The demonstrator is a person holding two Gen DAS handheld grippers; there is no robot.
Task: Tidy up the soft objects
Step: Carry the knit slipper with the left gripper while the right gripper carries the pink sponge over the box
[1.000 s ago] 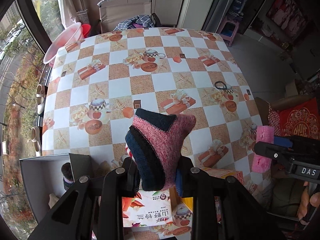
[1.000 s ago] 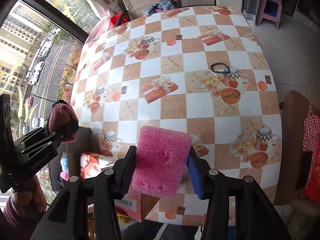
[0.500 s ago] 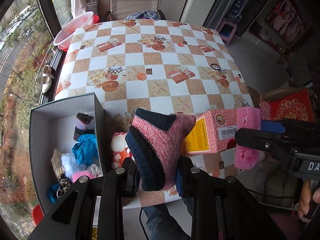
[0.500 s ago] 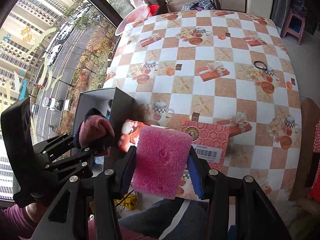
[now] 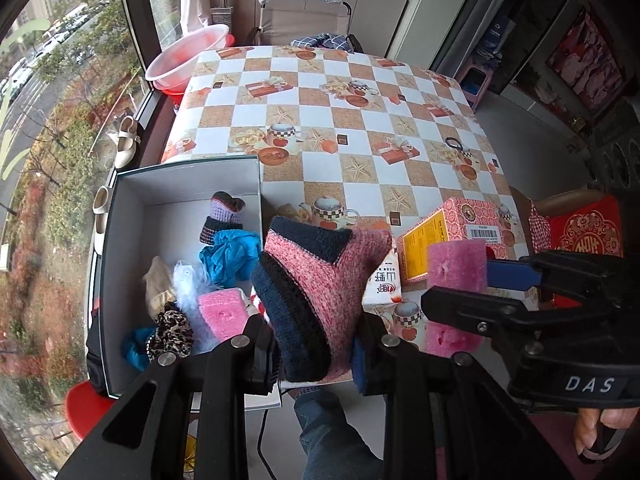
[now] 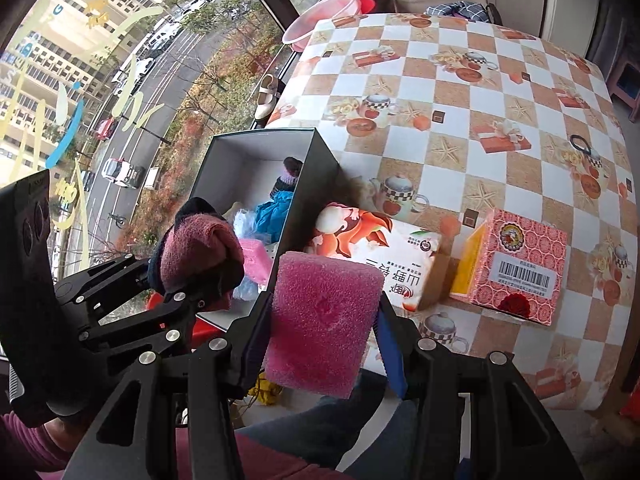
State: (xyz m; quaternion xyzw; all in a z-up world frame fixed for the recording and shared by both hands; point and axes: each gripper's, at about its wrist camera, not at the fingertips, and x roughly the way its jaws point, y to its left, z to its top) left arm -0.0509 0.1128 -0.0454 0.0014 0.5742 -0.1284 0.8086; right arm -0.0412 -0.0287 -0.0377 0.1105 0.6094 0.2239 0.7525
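My left gripper (image 5: pixel 314 344) is shut on a pink and navy knitted sock (image 5: pixel 320 284), held in the air just right of an open grey box (image 5: pixel 188 184). That box holds several soft things: a purple knit piece (image 5: pixel 224 214), blue cloth (image 5: pixel 230 254), a pink sponge (image 5: pixel 222 312) and a leopard scrunchie (image 5: pixel 172 330). My right gripper (image 6: pixel 322 328) is shut on a pink sponge (image 6: pixel 322 320) above the table's near edge. In the right wrist view the left gripper (image 6: pixel 192 280) with its sock (image 6: pixel 200 248) hangs by the box (image 6: pixel 310 184).
On the checked tablecloth (image 5: pixel 360 128) lie a pink carton (image 6: pixel 516 268) and a printed tissue pack (image 6: pixel 376 252) near the front edge, plus a black hair tie (image 6: pixel 580 142) farther right. A pink basin (image 5: pixel 186 58) sits at the far corner. A person's leg (image 5: pixel 336 432) is below.
Both grippers have pulled back toward the near edge and to the left with their loads. The open box and its contents have come fully into view.
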